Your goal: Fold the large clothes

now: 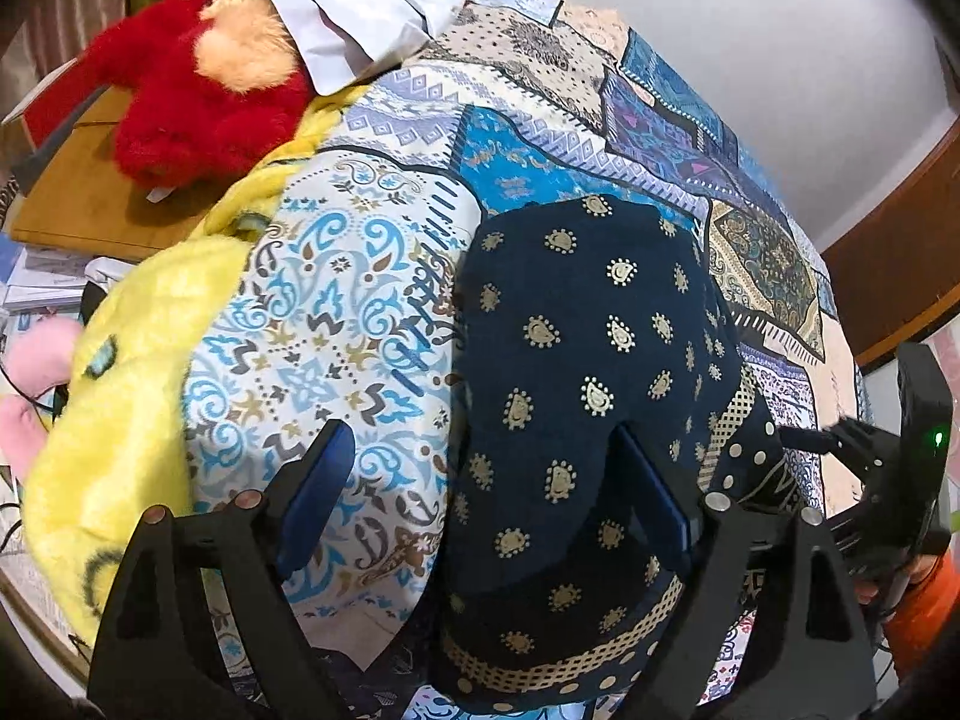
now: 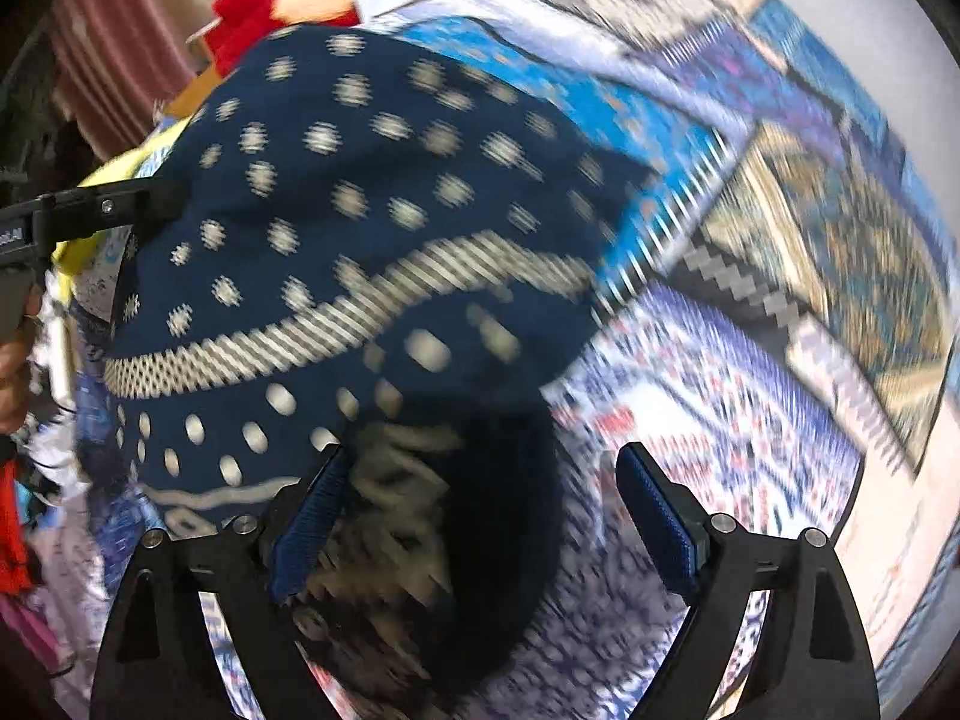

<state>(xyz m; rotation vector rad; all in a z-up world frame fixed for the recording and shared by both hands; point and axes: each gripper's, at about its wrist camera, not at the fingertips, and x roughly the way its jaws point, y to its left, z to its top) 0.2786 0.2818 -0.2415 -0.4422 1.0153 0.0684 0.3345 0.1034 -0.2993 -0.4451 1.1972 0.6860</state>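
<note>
A navy garment [image 1: 576, 372] with gold paisley dots and a gold checked band lies in a folded heap on the patterned bedspread [image 1: 336, 312]. My left gripper [image 1: 486, 486] hangs over its near left edge. It is open, its blue pads wide apart and pressing on nothing. At the right edge the black body of the right gripper [image 1: 918, 420] shows. The right wrist view is blurred. There the navy garment [image 2: 360, 198] fills the upper left, and my right gripper [image 2: 486, 516] stands open above its dark lower fold and the bedspread [image 2: 720, 396].
A red plush toy [image 1: 198, 96] and a white cloth [image 1: 372, 18] lie at the bed's far left. A yellow furry piece [image 1: 120, 372] borders the left side. A wooden board [image 1: 90, 198] and papers lie beyond it. An orange sleeve [image 1: 924, 600] shows at right.
</note>
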